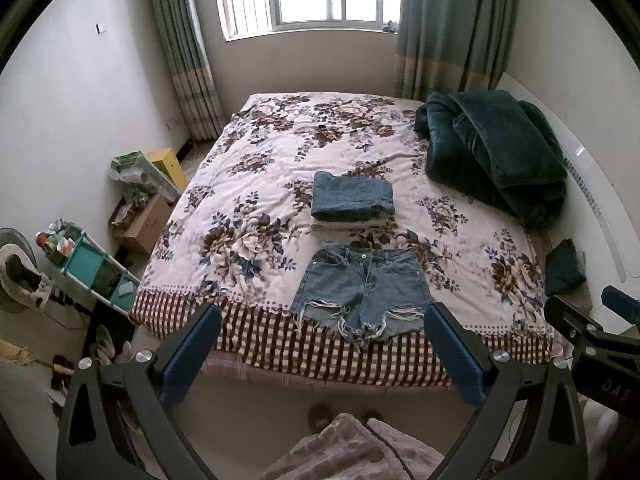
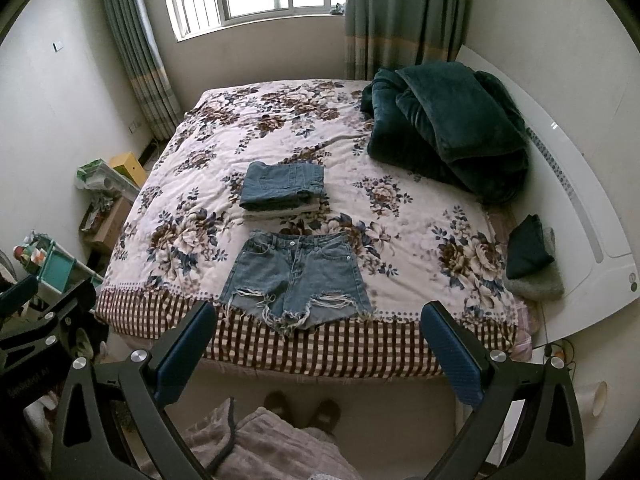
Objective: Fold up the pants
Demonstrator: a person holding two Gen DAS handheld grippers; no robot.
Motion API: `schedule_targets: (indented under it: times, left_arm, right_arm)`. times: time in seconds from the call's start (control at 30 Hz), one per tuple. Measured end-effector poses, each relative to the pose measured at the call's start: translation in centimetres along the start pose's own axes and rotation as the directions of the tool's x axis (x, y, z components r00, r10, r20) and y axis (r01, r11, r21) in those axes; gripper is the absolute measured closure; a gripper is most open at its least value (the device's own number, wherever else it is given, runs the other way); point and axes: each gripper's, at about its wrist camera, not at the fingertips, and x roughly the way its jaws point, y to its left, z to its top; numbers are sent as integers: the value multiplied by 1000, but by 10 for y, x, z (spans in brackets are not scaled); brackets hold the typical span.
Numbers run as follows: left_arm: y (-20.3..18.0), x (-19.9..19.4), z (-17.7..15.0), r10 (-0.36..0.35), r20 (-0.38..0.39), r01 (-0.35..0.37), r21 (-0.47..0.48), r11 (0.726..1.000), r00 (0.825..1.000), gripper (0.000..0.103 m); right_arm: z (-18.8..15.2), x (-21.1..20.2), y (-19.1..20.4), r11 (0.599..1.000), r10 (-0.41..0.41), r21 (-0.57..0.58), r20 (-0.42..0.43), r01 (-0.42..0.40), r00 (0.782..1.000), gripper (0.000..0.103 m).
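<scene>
A pair of frayed denim shorts (image 1: 362, 286) lies flat and unfolded near the front edge of the floral bed (image 1: 256, 168), waistband toward the window. It shows in the right wrist view too (image 2: 296, 276). Behind it sits a stack of folded pants (image 1: 352, 198) with denim on top, also in the right wrist view (image 2: 282, 190). My left gripper (image 1: 324, 316) is open and empty, held above the bed's front edge, short of the shorts. My right gripper (image 2: 320, 312) is open and empty at the same height, to the right of the left one.
A dark green blanket (image 1: 496, 152) is heaped at the bed's back right. A small dark folded cloth (image 1: 564, 268) lies at the right edge by the white headboard (image 2: 592, 208). Boxes (image 1: 146, 220) and a teal shelf (image 1: 92, 264) crowd the floor at left.
</scene>
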Motion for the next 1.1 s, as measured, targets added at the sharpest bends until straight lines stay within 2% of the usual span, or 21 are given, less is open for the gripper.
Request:
schedule_targets:
  times: [0.33,0.53,0.77,0.87,0.93,1.03,1.1]
  left_arm:
    - [-1,0,-5,1,8,-1,0,1000,1000,0]
    - [1,25,-4,17,2,-17,12,1000,1000,0]
    - [-1,99,2,1,-51,2,64,998,999,0]
    - [-9,138,7,-4,-83,11,78,997,997,0]
    - [-21,170,11,19,-94,-11,82,997,995,0]
    - [-24,210,15,21,-125,-12,74,997,992,0]
    - [-40,247,18,17,-161,-8,60,998,987,0]
  right_arm:
    - [-1,-1,-1,1000,-8,5,-1,8,1000,0]
    - [-1,25,3,998,-51,41,-11,51,999,0]
    - [3,109,19,991,-107,75,-43,110,993,0]
    - [8,151,15,990,-115,77,-76,121,990,0]
    - [12,182,8,990,-121,66,-100,128,988,0]
    - [19,235,-2,990,-129,45,-131,136,983,0]
    - [26,275,-15,991,-123,29,-161,129,979,0]
